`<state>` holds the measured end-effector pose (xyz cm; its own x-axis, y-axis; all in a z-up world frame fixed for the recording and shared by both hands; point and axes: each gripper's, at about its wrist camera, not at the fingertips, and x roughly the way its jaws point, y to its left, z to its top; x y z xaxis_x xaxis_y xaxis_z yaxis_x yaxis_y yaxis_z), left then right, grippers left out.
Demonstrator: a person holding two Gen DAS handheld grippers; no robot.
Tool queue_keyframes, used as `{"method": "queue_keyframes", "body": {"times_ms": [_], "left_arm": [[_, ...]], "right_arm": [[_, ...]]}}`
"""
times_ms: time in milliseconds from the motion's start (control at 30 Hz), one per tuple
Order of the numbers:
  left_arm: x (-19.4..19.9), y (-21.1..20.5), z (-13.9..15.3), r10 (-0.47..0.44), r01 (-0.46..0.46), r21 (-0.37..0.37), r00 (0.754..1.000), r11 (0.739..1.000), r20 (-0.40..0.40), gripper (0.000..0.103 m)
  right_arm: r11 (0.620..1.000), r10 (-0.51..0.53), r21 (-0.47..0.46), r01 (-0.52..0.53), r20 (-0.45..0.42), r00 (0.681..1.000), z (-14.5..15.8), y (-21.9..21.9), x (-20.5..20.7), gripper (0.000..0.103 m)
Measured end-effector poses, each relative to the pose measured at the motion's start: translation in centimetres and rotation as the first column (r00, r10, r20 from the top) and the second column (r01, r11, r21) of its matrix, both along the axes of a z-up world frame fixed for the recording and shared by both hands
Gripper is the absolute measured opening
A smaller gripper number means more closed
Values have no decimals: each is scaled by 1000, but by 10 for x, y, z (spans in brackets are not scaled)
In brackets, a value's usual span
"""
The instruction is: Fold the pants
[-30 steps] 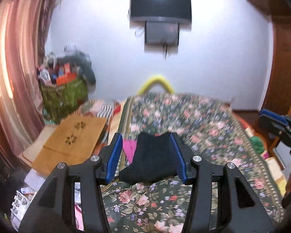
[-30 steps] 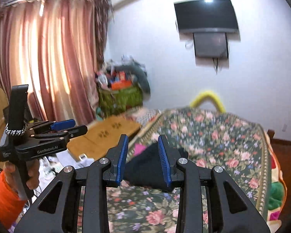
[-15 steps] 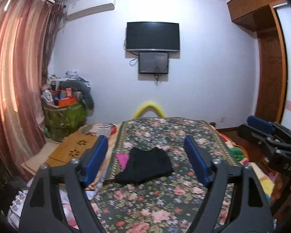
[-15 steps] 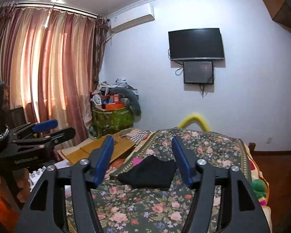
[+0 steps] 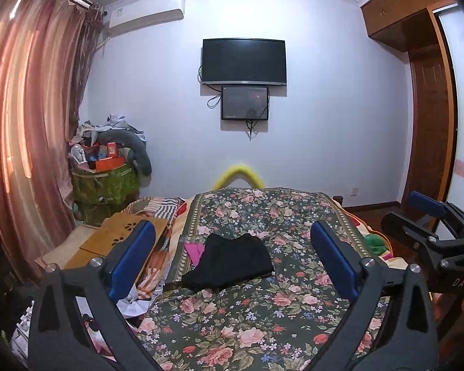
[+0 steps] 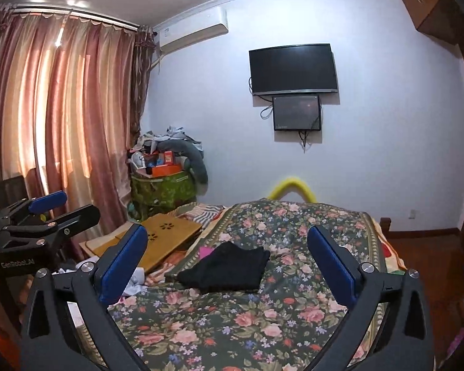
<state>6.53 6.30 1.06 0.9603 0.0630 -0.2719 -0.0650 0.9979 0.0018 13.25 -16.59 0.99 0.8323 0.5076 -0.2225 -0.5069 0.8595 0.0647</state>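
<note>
On bedspread [image 5: 263, 324]: folded black pants [image 5: 232, 262]; green bin [image 5: 105, 185] heaped with clutter.

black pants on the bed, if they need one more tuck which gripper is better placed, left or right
Marginally the left gripper: the folded black pants sit centred between its opening jaws. The right gripper frames them slightly left. Both are back from them, holding nothing.

One pants [image 5: 229, 261], two screens [image 5: 243, 61].

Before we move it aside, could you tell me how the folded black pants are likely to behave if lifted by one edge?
The black pants look like soft cloth lying flat on the floral bedspread, so they would probably droop and unfold. They seem light and unlikely to slide.
</note>
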Motion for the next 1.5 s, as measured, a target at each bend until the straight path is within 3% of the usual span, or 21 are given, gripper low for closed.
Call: {"method": "queue_keyframes", "body": {"times_ms": [1500], "left_arm": [[17,6,-14,12,-13,-24,999,1000,-42,103]], "right_arm": [[1000,-13,-4,12,-45,999,-6,-4,-5,103]]}}
